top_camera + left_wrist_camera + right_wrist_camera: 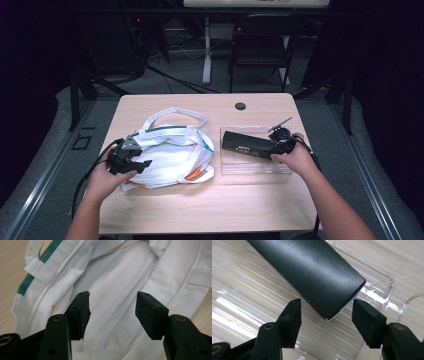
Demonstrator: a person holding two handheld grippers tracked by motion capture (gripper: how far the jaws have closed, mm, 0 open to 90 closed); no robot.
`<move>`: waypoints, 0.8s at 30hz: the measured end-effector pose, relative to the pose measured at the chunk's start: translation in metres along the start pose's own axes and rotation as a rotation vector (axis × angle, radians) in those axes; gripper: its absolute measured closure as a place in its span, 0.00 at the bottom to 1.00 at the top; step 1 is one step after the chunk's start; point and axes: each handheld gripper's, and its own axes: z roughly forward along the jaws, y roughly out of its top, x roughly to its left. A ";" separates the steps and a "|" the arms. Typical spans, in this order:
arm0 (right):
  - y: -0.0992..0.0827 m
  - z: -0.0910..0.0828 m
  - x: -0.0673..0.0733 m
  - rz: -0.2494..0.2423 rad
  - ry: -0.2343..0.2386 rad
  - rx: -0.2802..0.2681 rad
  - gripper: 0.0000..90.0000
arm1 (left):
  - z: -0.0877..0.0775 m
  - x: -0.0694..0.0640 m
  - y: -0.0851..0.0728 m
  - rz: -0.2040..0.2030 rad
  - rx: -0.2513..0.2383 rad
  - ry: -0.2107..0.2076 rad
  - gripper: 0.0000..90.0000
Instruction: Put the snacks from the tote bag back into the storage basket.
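Observation:
A white cloth bag (170, 155) with green trim and long handles lies on the left half of the wooden table (210, 205). My left gripper (142, 165) hovers at its near-left edge. In the left gripper view the left gripper (112, 307) stands open over the bag's white fabric (112, 277), with nothing pinched. A long black box (245, 144) rests in a clear plastic tray (250, 167) on the right. My right gripper (271, 152) is at the box's right end. In the right gripper view the right gripper (325, 312) is open, and the box's end (312, 267) lies between the pads with a gap on each side.
A dark round grommet (240, 106) sits in the table near its far edge. Behind the table stand a black chair (262, 45) and a white desk leg (206, 50). The tray's ribbed clear floor (249, 290) lies under the box.

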 end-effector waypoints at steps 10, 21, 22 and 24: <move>0.007 0.005 -0.001 -0.015 -0.013 0.024 0.46 | -0.001 0.002 -0.003 -0.012 -0.010 0.000 0.50; 0.018 0.012 -0.002 -0.021 -0.030 0.024 0.46 | 0.001 0.003 -0.004 -0.015 -0.004 0.006 0.50; 0.018 0.013 -0.001 -0.010 -0.031 0.014 0.46 | 0.001 0.003 -0.005 -0.015 -0.003 0.007 0.50; 0.019 0.014 -0.002 -0.004 -0.031 0.016 0.46 | 0.000 0.003 -0.005 -0.015 -0.005 0.007 0.50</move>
